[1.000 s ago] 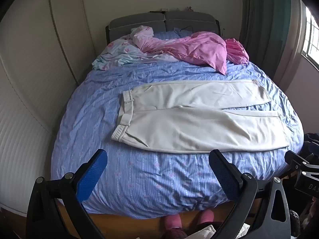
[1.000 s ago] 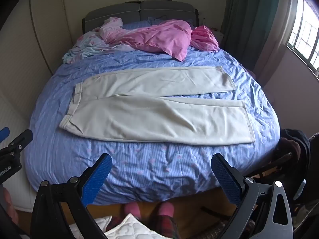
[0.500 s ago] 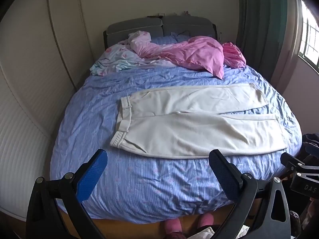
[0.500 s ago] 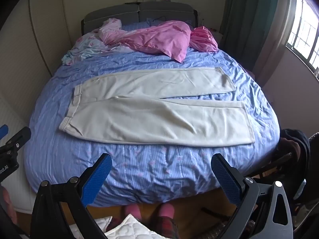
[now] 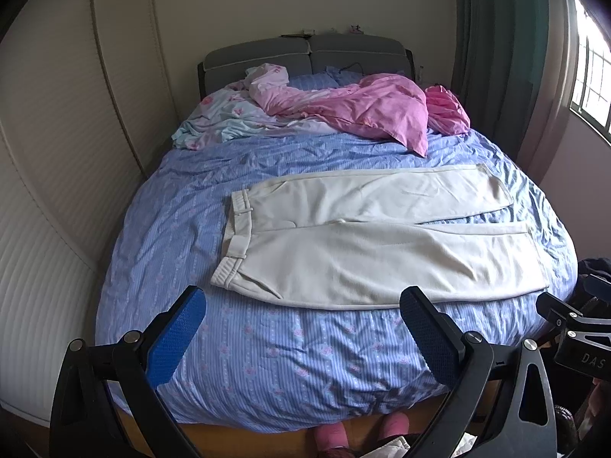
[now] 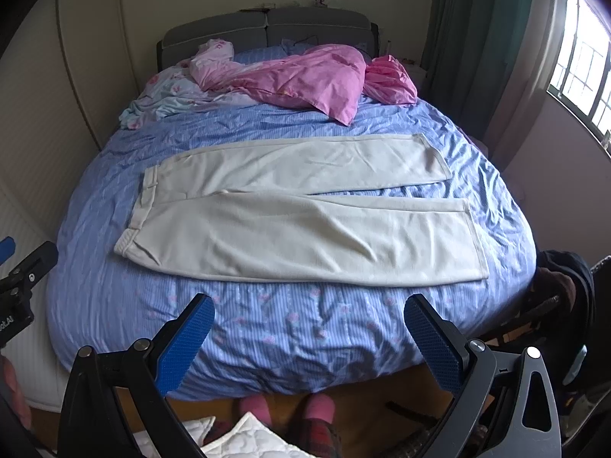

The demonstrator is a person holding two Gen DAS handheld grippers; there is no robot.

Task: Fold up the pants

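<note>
Pants (image 5: 366, 244) spread flat across blue bed (image 5: 267, 362), waistband leftward, legs rightward. Left gripper (image 5: 301, 334) and right gripper (image 6: 309, 337) both above bed's near edge, jaws spread wide, grasping nothing.

Pants (image 5: 362, 244) flat on bed (image 5: 267, 362), across its width: waistband to left, both legs running right, one leg nearer foot of bed, other behind it toward headboard (image 5: 305, 51). Crumpled bedding (image 5: 355, 108) heaped behind pants, against headboard. Wall close along bed's left side; curtain (image 5: 492, 45) and window (image 6: 576, 65) to right. Left gripper (image 5: 303, 328) and right gripper (image 6: 309, 326) side by side before foot of bed, jaws spread wide, apart from pants. Person's feet (image 6: 286, 410) on floor below bed edge.
</note>
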